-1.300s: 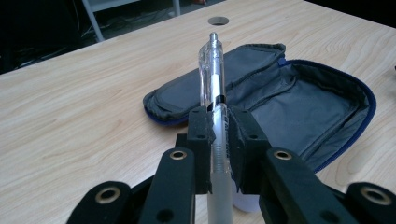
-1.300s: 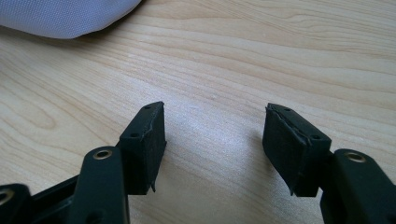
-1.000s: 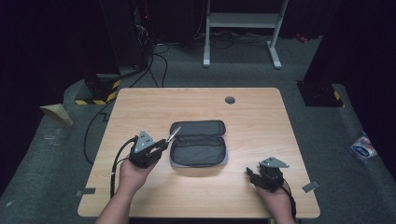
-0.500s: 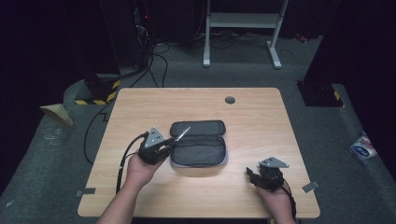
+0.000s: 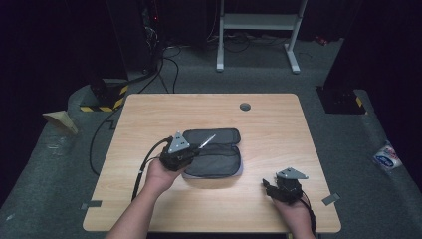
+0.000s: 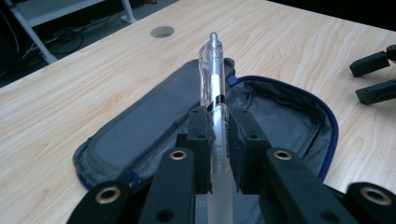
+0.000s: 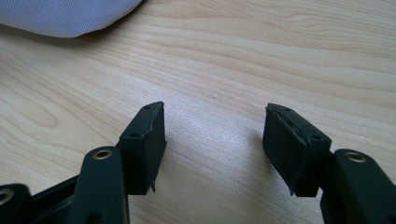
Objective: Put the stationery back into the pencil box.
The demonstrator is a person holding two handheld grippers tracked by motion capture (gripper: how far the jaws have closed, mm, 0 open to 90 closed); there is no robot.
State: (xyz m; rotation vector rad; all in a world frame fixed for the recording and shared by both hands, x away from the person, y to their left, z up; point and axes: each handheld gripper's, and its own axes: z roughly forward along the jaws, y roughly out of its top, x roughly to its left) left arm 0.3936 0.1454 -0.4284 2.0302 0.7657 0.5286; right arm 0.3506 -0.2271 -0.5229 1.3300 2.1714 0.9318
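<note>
While the right gripper (image 5: 271, 186) idles wide open on the bench (image 5: 278, 124) at near right, the left gripper's (image 6: 216, 125) fingers clamp a clear pen (image 6: 212, 79) above the open case (image 6: 285, 109), best lowered flat, lengthwise, into its right-hand pocket.

Your right gripper (image 7: 212, 140): jaws spread wide, nothing between the pads (image 7: 149, 140), bare wooden table (image 7: 261, 51) showing through the gap. Pads sit low over the wood; can't tell if they touch it. Top left corner has the rounded edge of a grey fabric case (image 7: 65, 16), well apart from the jaws.
</note>
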